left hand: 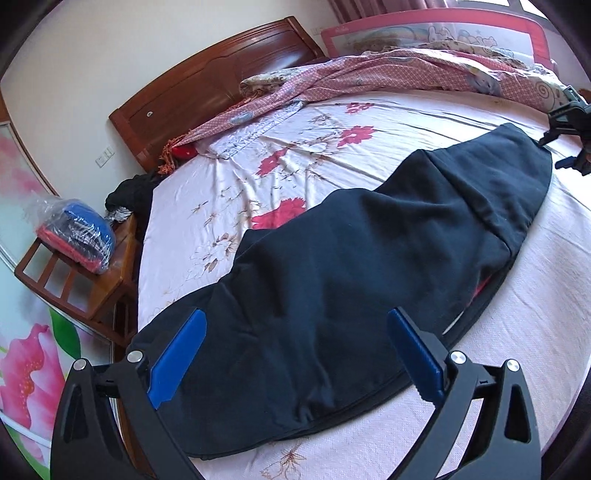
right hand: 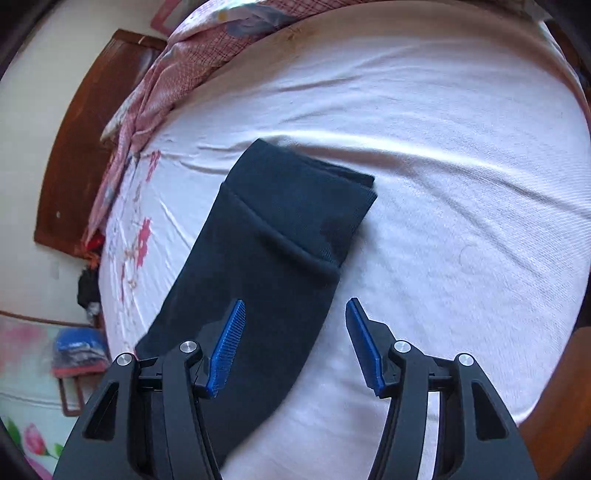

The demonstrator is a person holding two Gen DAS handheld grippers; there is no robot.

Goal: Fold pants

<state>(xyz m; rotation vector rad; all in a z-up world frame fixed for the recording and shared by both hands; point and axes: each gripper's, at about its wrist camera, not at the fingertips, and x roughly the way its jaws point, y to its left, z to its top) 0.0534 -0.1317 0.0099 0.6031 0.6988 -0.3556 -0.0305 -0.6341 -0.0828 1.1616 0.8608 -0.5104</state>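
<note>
Dark navy pants point(left hand: 351, 280) lie flat and lengthwise on the bed, legs stacked one on the other. My left gripper point(left hand: 295, 325) is open above the near end of the pants, holding nothing. My right gripper point(right hand: 295, 314) is open above the other end, where the ribbed cuff point(right hand: 314, 195) lies on the sheet. The right gripper also shows in the left wrist view point(left hand: 569, 140) at the far end of the pants, jaws apart.
The bed has a white floral sheet point(left hand: 258, 155) and a bunched pink quilt point(left hand: 369, 74) by the wooden headboard point(left hand: 207, 85). A wooden bedside stand point(left hand: 85, 273) holds a plastic-wrapped bundle point(left hand: 74, 232). A pink bed rail point(left hand: 443, 33) stands at the far side.
</note>
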